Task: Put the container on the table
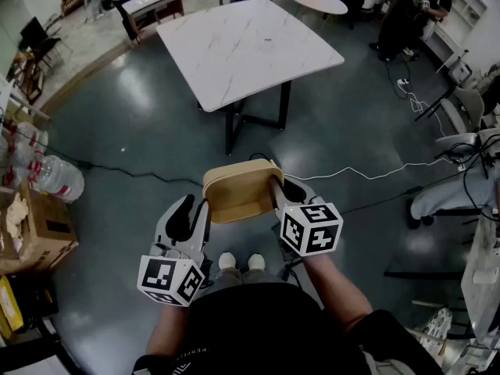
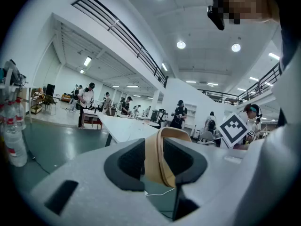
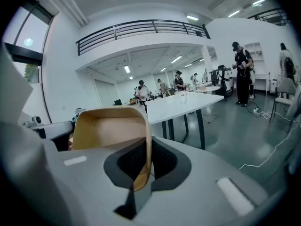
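A tan wooden container [image 1: 238, 191], rounded and shallow, hangs in the air between both grippers, above the floor. My left gripper [image 1: 201, 209] is shut on its left rim, and the rim [image 2: 160, 159] shows clamped between the jaws. My right gripper [image 1: 275, 191] is shut on the right wall [image 3: 143, 147]; the container's hollow inside [image 3: 110, 128] faces the right gripper view. The white marble-top table [image 1: 246, 49] stands ahead on black legs, apart from the container. It also shows in the left gripper view as the table [image 2: 123, 128] and in the right gripper view as the table [image 3: 181, 105].
The floor is dark grey-green. Cardboard boxes [image 1: 35, 233] and a large water bottle [image 1: 58, 180] lie at left. A white cable [image 1: 375, 174] runs across the floor at right, near chairs [image 1: 461, 143]. People [image 1: 414, 10] stand at the back, beyond a small round table [image 1: 316, 0].
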